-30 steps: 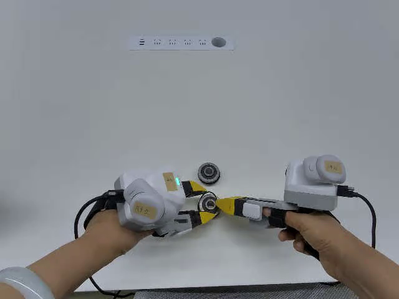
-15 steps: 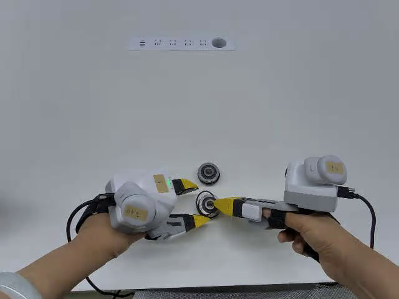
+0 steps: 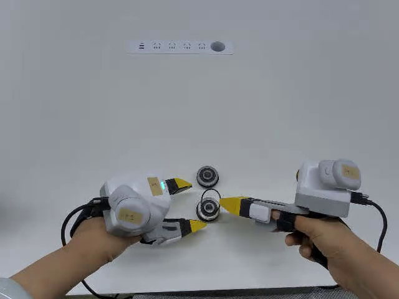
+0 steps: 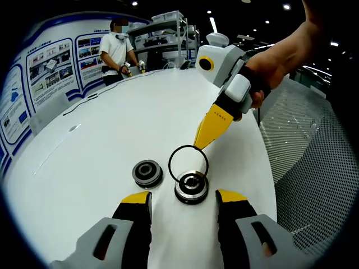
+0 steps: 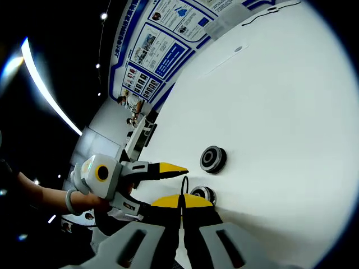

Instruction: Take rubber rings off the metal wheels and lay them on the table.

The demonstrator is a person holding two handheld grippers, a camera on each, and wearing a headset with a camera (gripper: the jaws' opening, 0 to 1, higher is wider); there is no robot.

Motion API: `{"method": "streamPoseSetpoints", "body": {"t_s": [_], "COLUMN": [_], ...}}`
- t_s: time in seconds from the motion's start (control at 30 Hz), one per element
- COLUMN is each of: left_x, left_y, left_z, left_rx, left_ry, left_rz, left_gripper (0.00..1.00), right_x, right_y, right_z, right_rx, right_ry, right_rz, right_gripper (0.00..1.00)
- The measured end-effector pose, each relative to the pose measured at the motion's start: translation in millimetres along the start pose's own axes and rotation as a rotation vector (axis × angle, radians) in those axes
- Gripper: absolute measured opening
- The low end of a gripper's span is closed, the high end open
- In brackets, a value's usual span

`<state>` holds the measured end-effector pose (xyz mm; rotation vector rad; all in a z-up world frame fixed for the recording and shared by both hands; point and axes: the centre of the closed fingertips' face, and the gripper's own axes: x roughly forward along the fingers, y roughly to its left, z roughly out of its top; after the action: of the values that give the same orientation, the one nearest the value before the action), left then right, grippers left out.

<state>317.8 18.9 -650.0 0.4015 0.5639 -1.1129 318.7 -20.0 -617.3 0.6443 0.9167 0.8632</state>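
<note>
1. Now right gripper [image 3: 224, 204] is clenched on ring [image 4: 188, 163], which hangs at its tip, close over wheel [image 4: 191, 186].
2. Left gripper [image 3: 191, 204] is released, jaws straddling wheel, not touching.
3. Ring looks light, thin, floppy; an edge pinch suits it but may slip.

The head view looks forward and down from above the near edge of the flat white table [image 3: 268, 118], over the white, yellow-tipped left gripper [image 3: 194, 204] and right gripper [image 3: 223, 202]. Each gripper view sits low and close, facing the other gripper, the right view strongly rolled. All three share two round black-and-silver metal wheels [image 3: 207, 176] and a thin black rubber ring [image 4: 169, 163].
</note>
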Motion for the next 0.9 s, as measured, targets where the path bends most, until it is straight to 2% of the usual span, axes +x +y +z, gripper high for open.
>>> {"method": "streamPoseSetpoints", "body": {"t_s": [0.4, 0.63, 0.9], "left_x": [-1.9, -2.3, -2.1], "left_y": [0.3, 0.3, 0.6], "left_z": [-3.6, -3.9, -3.8], "left_rx": [-0.007, -0.014, -0.014], "left_ry": [0.012, 0.012, 0.014], "left_rz": [0.004, 0.004, 0.006], "left_gripper": [0.46, 0.46, 0.45], "right_x": [-21.0, -24.7, -24.1], "right_y": [-18.9, -31.0, -51.6], "right_z": [15.0, 15.0, 8.4], "right_rx": [0.027, 0.048, 0.064], "right_ry": [-0.065, -0.075, -0.058], "right_rz": [-0.047, -0.08, -0.14], "right_gripper": [0.02, 0.02, 0.02]}}
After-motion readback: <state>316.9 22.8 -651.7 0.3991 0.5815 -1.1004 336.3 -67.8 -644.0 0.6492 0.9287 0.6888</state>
